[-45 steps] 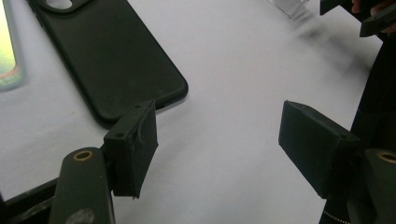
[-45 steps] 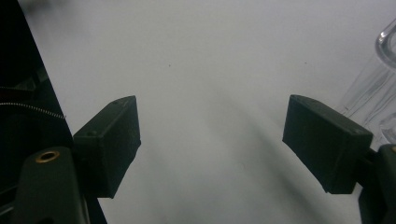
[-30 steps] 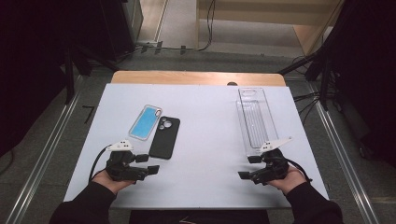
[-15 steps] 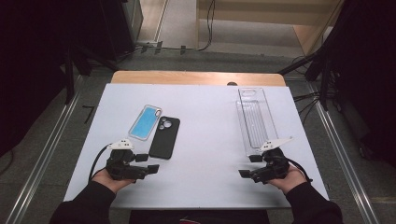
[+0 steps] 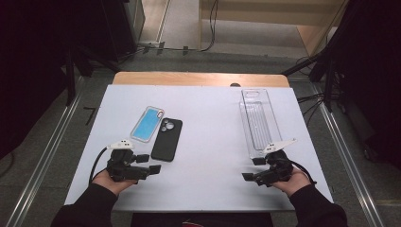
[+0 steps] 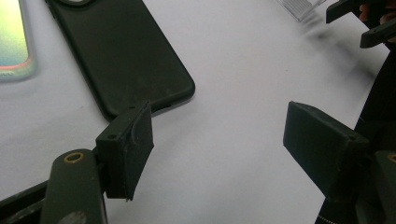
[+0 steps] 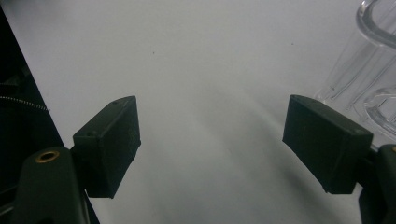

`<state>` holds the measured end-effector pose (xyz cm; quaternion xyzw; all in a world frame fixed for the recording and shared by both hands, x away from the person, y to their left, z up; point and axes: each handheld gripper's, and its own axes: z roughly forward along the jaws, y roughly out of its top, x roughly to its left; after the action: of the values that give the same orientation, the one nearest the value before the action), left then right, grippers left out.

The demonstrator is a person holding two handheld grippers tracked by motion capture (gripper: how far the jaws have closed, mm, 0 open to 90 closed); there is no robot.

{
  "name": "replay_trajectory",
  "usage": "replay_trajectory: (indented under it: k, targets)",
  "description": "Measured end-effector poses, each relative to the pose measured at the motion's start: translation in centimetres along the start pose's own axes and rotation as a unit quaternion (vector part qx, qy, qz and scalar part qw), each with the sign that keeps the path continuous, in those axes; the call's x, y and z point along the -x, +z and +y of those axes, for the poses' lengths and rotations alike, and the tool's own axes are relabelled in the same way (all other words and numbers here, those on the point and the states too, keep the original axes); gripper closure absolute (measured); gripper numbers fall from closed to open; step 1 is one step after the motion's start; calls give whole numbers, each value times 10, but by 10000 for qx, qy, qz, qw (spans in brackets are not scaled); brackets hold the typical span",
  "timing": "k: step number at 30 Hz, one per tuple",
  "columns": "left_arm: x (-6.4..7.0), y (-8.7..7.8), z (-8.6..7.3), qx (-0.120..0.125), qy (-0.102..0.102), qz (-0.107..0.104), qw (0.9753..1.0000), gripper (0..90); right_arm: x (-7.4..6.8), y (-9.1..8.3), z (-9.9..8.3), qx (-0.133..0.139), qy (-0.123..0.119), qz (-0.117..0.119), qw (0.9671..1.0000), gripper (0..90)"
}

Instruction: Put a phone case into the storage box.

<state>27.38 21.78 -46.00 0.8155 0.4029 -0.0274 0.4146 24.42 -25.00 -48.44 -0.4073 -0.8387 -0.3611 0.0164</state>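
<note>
Little has moved since a second ago: our right gripper (image 5: 253, 169) has turned slightly, its jaws now pointing more toward the left and the near edge, while our left gripper (image 5: 150, 163) stays where it was, and the things on the table (image 5: 213, 142) have not shifted.

We hold the left gripper low over the near left part of the white table, jaws spread wide apart with nothing between them. Just beyond it lies the black phone case (image 5: 167, 139), flat, camera opening at its far end; in the left gripper view its near corner sits just past one jaw, though we cannot tell whether they touch. Beside it, on its left and touching or nearly so, lies the blue phone case (image 5: 147, 124), also flat.

Our right gripper hovers over the near right part of the table, jaws likewise wide open and holding nothing. The clear plastic tray (image 5: 257, 121) lies lengthwise just beyond it; in the right gripper view its near end (image 7: 369, 70) shows just past one jaw.
</note>
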Motion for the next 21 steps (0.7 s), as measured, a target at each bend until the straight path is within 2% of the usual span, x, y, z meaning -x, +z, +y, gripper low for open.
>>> replay_trajectory:
  k: [4, 13, 17, 21]
  targets:
    - [-1, -3, 3, -40, -266, 57, 9996, 246, 0, 0, 0, 2, -26, -6, 10000, 172]
    - [-6, -9, 5, 29, -153, 537, 9984, 246, -1, 0, 0, -4, -49, -10, 10000, 172]
    - [-10, -12, 5, 76, -182, 640, 9978, 245, -1, -1, -1, 6, -44, -29, 10000, 172]
    - [-13, -13, 8, 136, -100, 825, 9964, 218, 0, -1, -1, 3, -25, -63, 10000, 172]
